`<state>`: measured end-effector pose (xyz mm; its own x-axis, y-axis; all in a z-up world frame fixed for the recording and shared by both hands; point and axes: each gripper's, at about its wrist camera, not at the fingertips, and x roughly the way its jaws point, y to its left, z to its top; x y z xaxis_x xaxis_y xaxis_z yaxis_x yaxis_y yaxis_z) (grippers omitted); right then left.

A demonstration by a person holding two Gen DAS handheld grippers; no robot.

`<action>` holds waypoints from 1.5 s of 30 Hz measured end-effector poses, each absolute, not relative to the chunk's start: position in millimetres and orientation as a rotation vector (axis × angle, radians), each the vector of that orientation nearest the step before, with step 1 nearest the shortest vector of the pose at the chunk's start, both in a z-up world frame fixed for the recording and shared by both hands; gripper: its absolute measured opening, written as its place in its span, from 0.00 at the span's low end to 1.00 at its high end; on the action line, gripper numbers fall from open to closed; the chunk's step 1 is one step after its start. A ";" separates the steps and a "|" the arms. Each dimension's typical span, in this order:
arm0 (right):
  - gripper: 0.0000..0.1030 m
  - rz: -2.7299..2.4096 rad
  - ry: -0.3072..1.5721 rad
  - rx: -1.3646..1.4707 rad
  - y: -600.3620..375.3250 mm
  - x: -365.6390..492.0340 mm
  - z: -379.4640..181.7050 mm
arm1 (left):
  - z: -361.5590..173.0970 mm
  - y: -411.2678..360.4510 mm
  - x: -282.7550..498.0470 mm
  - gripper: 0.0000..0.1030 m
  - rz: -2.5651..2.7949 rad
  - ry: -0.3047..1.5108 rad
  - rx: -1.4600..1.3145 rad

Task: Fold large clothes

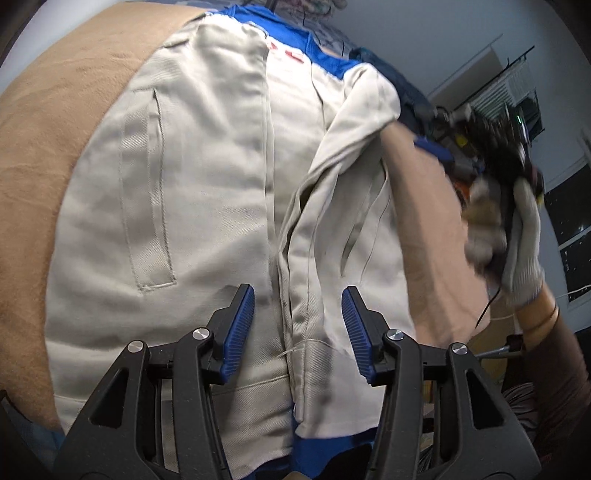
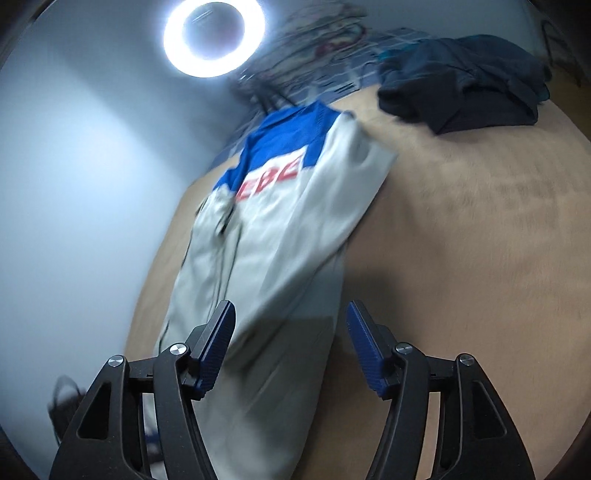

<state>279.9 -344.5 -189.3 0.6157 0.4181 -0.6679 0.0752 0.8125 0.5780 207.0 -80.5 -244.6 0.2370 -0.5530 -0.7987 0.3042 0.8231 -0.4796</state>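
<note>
A: Start at the fingers. How do they stand?

B: The left gripper [image 1: 298, 325] has its blue-padded fingers [image 1: 242, 325] spread apart with nothing between them. They hang over the lower part of the grey jacket [image 1: 192, 206], straddling the front seam, and I cannot tell whether they touch the cloth.

A: And the other one?

B: The right gripper [image 2: 291, 345] is spread wide too, holding nothing. Its left finger [image 2: 216, 347] sits over the jacket's [image 2: 273, 236] hem end; the right finger is over bare tan blanket [image 2: 461, 240].

A: Where does the jacket lie?

B: Flat on the tan blanket [image 1: 48, 155], blue yoke and red lettering at the far end, hem toward the grippers. In the left view one sleeve [image 1: 354, 155] is folded across the right side of the front, and a welt pocket [image 1: 147, 192] shows on the left panel.

A: Anything further out?

B: A dark garment [image 2: 461, 92] is heaped at the blanket's far edge, well apart from the jacket. A ring light [image 2: 214, 33] glows above. The gloved right hand [image 1: 517, 236] shows blurred at the left view's right edge.
</note>
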 end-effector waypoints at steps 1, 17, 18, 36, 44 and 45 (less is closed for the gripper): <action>0.61 0.195 0.891 0.627 -350.7 288.3 -192.4 | -246.3 -83.0 206.1 0.49 -0.595 1.198 -0.229; 0.56 0.068 0.757 0.955 -397.6 368.1 -242.4 | -245.9 -108.4 193.4 0.10 -0.673 1.184 -0.136; 0.36 0.071 0.758 0.939 -395.4 371.6 -239.9 | -246.0 -108.4 192.8 0.10 -0.680 1.190 -0.150; 0.17 0.135 1.024 0.339 -230.5 482.3 -225.1 | -250.5 -110.0 200.7 0.09 -0.704 1.262 -0.249; 0.35 0.292 0.939 0.486 -257.5 451.9 -199.7 | -240.9 -110.6 190.6 0.21 -0.739 1.236 -0.211; 0.35 0.297 0.898 0.537 -268.5 443.3 -193.8 | -241.3 -110.4 189.6 0.21 -0.743 1.236 -0.209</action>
